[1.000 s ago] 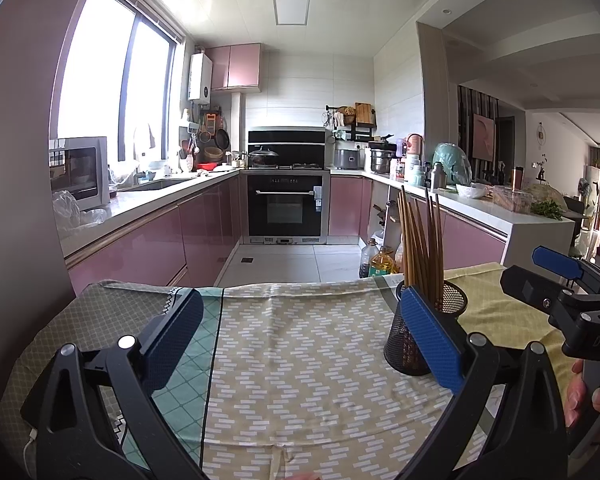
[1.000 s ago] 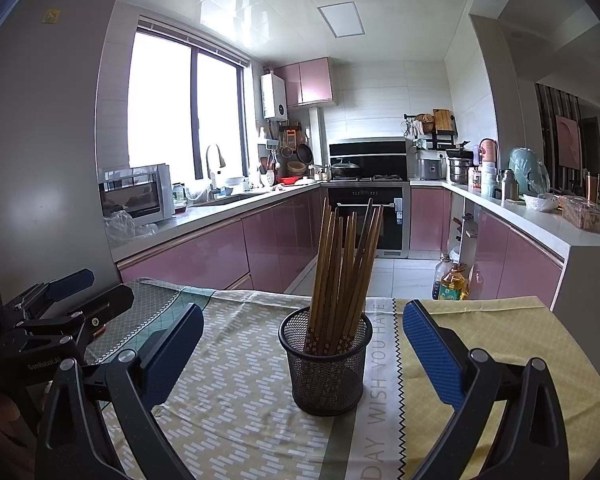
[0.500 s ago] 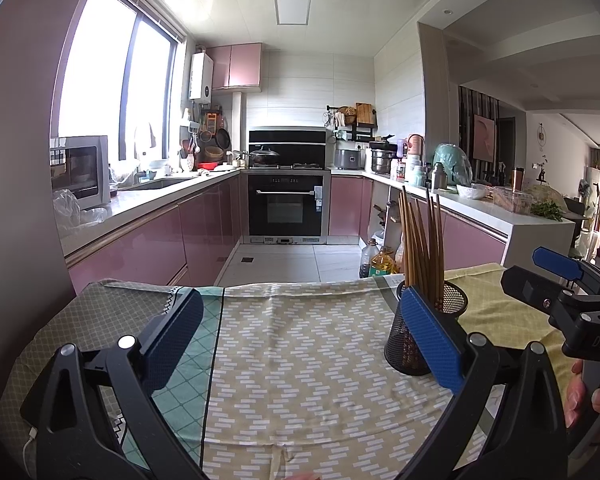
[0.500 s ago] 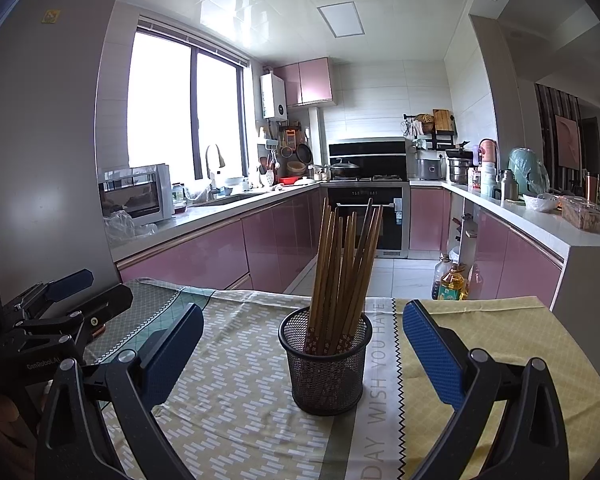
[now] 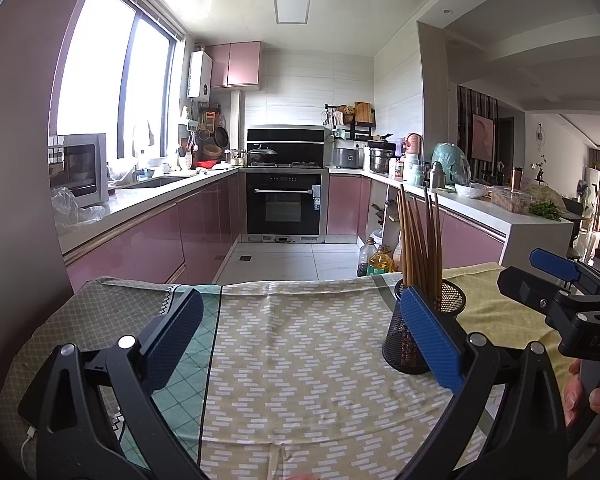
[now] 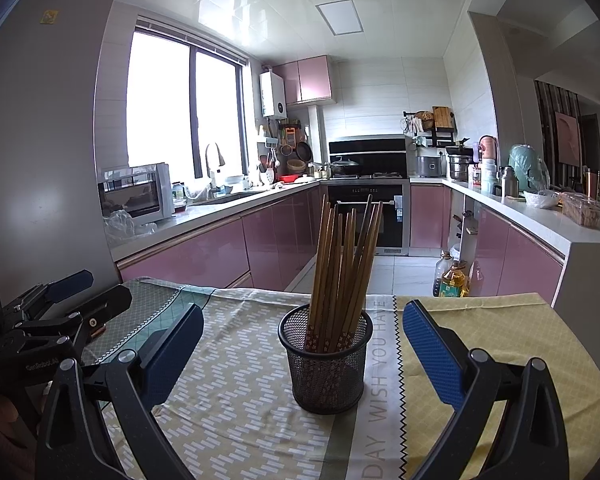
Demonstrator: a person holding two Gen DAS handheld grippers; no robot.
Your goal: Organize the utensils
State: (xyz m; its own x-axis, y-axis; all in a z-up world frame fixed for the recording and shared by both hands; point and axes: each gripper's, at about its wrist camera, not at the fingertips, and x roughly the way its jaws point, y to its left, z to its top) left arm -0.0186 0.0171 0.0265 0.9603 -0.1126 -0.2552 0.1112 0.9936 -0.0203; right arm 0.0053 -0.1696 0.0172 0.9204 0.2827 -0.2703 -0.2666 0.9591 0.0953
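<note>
A mesh cup (image 6: 326,364) full of chopsticks (image 6: 344,268) stands upright on the tablecloth (image 6: 236,408), near the table's far edge. The right gripper (image 6: 300,350) is spread wide on either side of the cup, not touching it, while the left gripper (image 5: 300,340) is released over bare cloth, cup just right of it

Chopsticks (image 6: 342,276) upright in mesh holder (image 6: 326,364), on tablecloth (image 6: 236,412); oil bottles (image 6: 452,278) on floor beyond table edge, oven (image 6: 364,216) farther behind.

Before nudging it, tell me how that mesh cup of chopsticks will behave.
The mesh cup looks light, and the chopsticks rise far above its rim and lean, so it probably tips easily. On the tablecloth it may drag the fabric rather than slide.
</note>
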